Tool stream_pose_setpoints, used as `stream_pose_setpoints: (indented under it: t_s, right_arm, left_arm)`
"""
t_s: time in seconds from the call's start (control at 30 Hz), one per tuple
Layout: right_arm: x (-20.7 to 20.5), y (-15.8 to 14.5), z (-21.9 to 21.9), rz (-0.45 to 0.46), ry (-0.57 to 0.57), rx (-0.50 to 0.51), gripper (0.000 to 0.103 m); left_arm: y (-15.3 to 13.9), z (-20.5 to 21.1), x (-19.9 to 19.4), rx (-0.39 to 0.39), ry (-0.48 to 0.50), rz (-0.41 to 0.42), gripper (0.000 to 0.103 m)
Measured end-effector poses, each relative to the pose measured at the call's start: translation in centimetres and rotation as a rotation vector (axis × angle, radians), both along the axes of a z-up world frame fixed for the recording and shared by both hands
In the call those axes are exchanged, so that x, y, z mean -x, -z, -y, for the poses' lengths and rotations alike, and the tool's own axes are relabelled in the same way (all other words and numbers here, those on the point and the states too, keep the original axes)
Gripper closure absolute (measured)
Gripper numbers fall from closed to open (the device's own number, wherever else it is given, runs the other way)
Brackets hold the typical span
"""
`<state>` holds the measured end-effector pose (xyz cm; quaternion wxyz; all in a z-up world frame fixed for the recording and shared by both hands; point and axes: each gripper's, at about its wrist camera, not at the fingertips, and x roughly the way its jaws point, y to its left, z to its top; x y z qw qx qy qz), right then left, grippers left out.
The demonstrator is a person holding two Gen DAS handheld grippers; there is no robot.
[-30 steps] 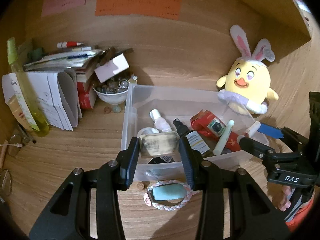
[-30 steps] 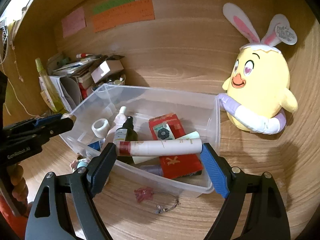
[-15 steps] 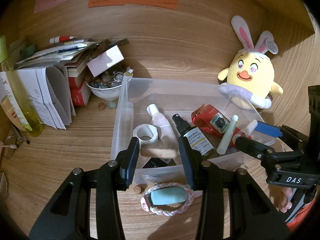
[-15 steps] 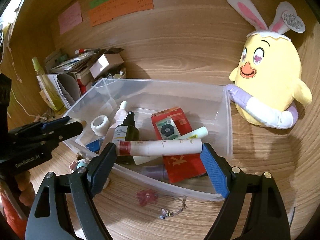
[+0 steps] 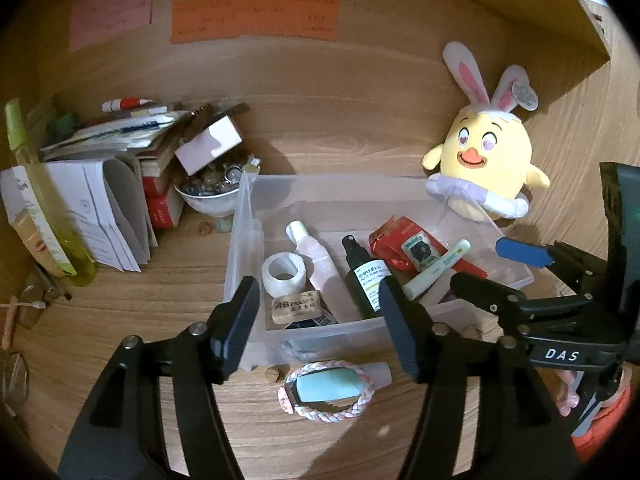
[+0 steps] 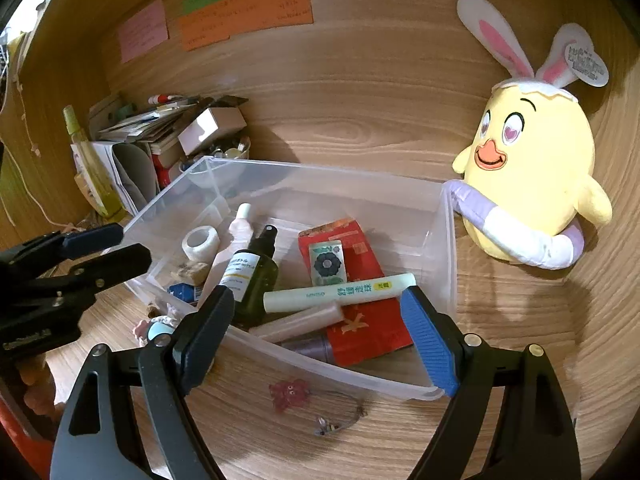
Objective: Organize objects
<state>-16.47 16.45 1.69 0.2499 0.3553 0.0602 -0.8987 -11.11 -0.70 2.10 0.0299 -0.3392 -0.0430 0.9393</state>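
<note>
- Wooden desk: under both our grippers, carries everything; stragglers lie on it outside the bin, so by our read the sort isn't done.
- Clear rectangular plastic bin: straight ahead of both grippers, open top. It's the collection point, hence both tools aimed at it.
- Yellow chick plush with pink bunny ears: beyond the bin, right of our right gripper, leaning on the bin's far corner. Looks parked, not part of the sort.
- Left gripper: jaws wide, nothing between them, over the bin's near wall.
- Right gripper: jaws wide, empty, over the near rim.
- Red flat packet: on the bin floor, under the pale green tube lying just ahead of the right jaws.
- Dark green spray bottle: lying flat in the bin between the two grippers' lines.
- White tape roll: in the bin, ahead of the left jaws, left of centre.
- Beige eraser block: in the bin near the front wall, directly between the left jaws' line.
- Light-blue oblong ringed by a braided pink-white band: on the desk below the left jaws, outside the bin. Likely next pick.
- Small red charm on a wire: on the desk beneath the right jaws, also outside.
</note>
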Motion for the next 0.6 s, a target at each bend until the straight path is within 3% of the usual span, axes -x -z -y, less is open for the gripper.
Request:
stream_pose_setpoints:
  t_s: [0.37, 0.6]
  right_arm:
    - [-1.6, -1.4, -0.6, -0.034, -0.004, 0.003, 0.019]
    - [-3.3, -2.2, -1.3, -0.062, -0.002, -0.001, 0.018]
  left_arm:
    - [-1.4, 0.2, -2.3, 0.019, -0.015, -0.046, 0.020]
    - [-1.5, 0.2, -3.4, 0.013, -0.014, -0.051, 0.018]
